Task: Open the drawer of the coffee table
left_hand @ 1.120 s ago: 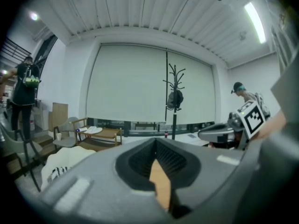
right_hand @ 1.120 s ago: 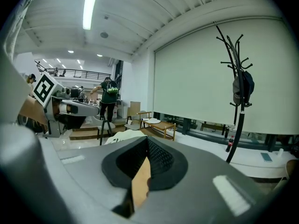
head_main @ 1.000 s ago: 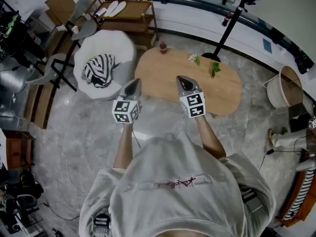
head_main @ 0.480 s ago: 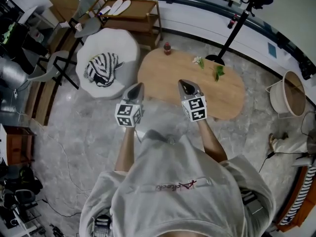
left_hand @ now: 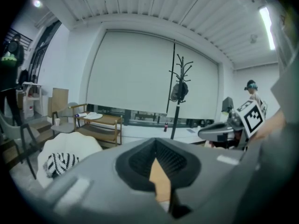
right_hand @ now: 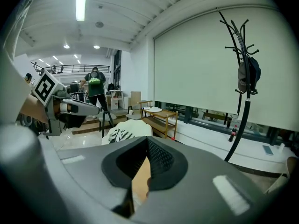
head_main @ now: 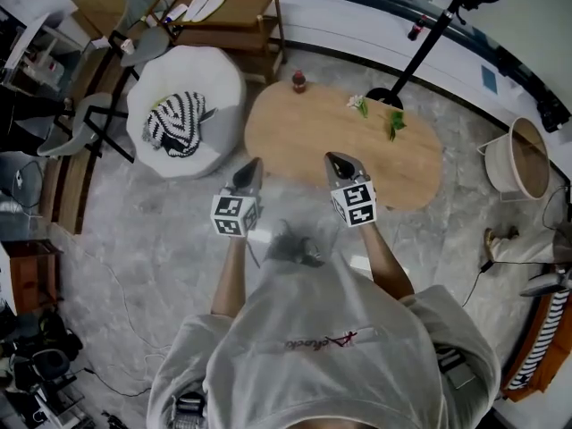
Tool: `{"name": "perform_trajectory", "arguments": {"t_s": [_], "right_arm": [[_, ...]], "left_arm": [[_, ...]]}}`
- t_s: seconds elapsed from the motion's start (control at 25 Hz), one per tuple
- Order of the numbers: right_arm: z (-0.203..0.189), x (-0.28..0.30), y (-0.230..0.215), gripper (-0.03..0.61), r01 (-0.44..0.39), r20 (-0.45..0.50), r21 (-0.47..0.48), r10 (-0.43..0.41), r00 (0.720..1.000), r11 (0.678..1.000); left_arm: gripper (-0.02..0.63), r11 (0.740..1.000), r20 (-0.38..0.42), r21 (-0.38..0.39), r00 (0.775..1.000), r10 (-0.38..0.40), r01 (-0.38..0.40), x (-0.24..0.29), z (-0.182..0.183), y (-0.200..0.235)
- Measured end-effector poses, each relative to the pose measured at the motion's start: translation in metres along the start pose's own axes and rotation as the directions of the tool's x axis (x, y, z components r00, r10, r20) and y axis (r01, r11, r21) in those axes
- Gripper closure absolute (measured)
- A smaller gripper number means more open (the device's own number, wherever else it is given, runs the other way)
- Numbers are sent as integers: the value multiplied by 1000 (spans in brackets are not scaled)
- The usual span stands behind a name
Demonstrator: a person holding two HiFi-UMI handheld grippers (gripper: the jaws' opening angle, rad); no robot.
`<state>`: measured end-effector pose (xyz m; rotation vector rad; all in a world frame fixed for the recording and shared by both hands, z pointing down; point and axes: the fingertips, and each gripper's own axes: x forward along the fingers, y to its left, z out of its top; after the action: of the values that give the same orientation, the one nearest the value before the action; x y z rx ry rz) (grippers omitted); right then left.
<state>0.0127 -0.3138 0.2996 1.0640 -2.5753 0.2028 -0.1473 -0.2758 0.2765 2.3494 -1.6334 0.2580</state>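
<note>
Drawer not discernible under coffee table (head_main: 402, 164). Clenched empty, left gripper (head_main: 254, 165) and right gripper (head_main: 333, 158) hang at its near edge; bare floor (head_main: 170, 235) alongside.

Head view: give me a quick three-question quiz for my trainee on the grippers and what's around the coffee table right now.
1. True or false: the left gripper holds the striped cloth.
2. Fill in: the right gripper, pointed toward the coffee table, has its jaws ___.
3. Where does the striped cloth lie? A on the white seat; B on the coffee table; C on the floor.
Key: 1 false; 2 shut; 3 A.
</note>
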Motion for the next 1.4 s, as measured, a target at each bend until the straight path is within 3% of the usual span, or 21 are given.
{"name": "perform_trajectory", "arguments": {"t_s": [0.48, 0.96, 1.4], "right_arm": [[-11, 76, 16, 574, 44, -116, 29, -40, 992, 999], [-32, 147, 19, 574, 61, -244, 8, -57, 968, 998], [-78, 159, 35, 574, 34, -306, 52, -17, 952, 998]], "left_arm": [[614, 993, -68, -97, 995, -72, 65, 31, -36, 73], [614, 984, -120, -160, 988, -98, 78, 62, -70, 163], [614, 973, -207, -226, 973, -99, 51, 51, -136, 162]]}}
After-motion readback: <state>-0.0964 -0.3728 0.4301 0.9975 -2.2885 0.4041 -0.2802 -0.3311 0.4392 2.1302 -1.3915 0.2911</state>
